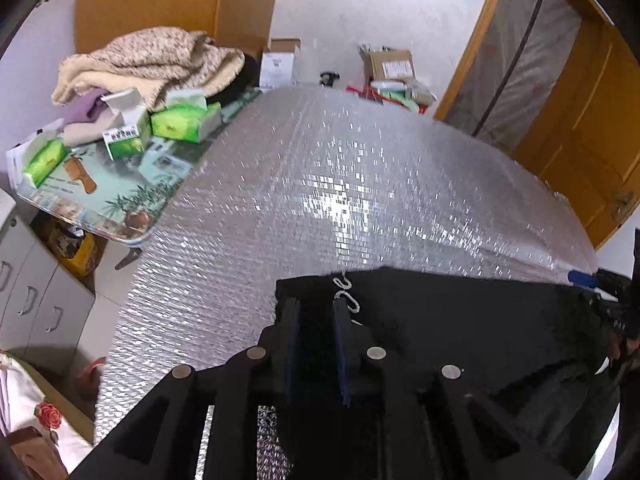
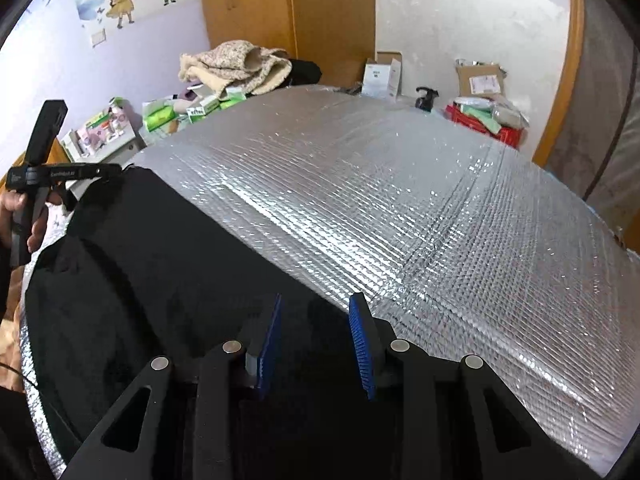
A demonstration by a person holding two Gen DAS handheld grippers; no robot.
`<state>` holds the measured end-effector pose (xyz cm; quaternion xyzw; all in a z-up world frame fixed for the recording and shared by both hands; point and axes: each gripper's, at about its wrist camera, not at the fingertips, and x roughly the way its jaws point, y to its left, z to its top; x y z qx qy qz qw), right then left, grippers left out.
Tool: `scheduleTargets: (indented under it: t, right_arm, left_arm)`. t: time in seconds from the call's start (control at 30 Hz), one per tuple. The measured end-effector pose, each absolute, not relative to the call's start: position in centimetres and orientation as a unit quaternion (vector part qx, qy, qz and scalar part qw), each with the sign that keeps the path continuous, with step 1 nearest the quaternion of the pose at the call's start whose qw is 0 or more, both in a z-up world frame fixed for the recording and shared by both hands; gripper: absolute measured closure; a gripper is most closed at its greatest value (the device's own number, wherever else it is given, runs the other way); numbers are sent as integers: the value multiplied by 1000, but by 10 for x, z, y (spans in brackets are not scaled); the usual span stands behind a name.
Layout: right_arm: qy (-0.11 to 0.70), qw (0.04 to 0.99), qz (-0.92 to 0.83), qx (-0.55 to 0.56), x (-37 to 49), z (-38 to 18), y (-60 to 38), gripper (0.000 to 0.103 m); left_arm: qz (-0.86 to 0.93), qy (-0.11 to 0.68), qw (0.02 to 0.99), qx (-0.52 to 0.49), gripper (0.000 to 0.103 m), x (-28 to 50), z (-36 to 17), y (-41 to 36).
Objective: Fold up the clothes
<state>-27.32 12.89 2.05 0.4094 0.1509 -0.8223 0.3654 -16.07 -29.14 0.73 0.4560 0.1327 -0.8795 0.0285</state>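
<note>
Left wrist view looks down on a black garment (image 1: 460, 320) lying on the silver mat (image 1: 320, 184), with its far edge running across the picture and a white drawstring (image 1: 347, 292) at that edge. The left gripper (image 1: 317, 312) stands over this edge near the garment's left corner; its jaws are a little apart, the cloth lies between them, and I cannot tell if the pads press it. In the right wrist view the right gripper (image 2: 316, 312) is over the same edge at the other end, jaws clearly apart with cloth below them. The long axis of the garment goes from one gripper to the other, so each hand is near its own corner. Tissue packs (image 1: 184, 120) and a blanket (image 1: 152, 60) are well apart, so I judge the mat beyond the edge is free for a fold.
</note>
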Motion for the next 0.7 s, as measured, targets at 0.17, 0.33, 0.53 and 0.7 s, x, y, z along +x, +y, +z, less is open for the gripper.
scheduleTargets:
  t: [0.17,0.33,0.53,0.7]
  right_arm:
    - [165,371,-805,432,-283,3,126,67]
    - [181,371,-803,431,-286,1,122,63]
    - [196,382,-791,436,-286,-1,119,62]
    - [198,395,-782,439,-283,-1,116,91]
  left_arm:
    - [-882,129,24,452,86,-162,3,-293]
    - [-886,113,38,448,86,-168,7,-294]
    - [-886,102,39,451,85,-171,2,-291]
    - [-887,73,55,452,85,-172,0,-281]
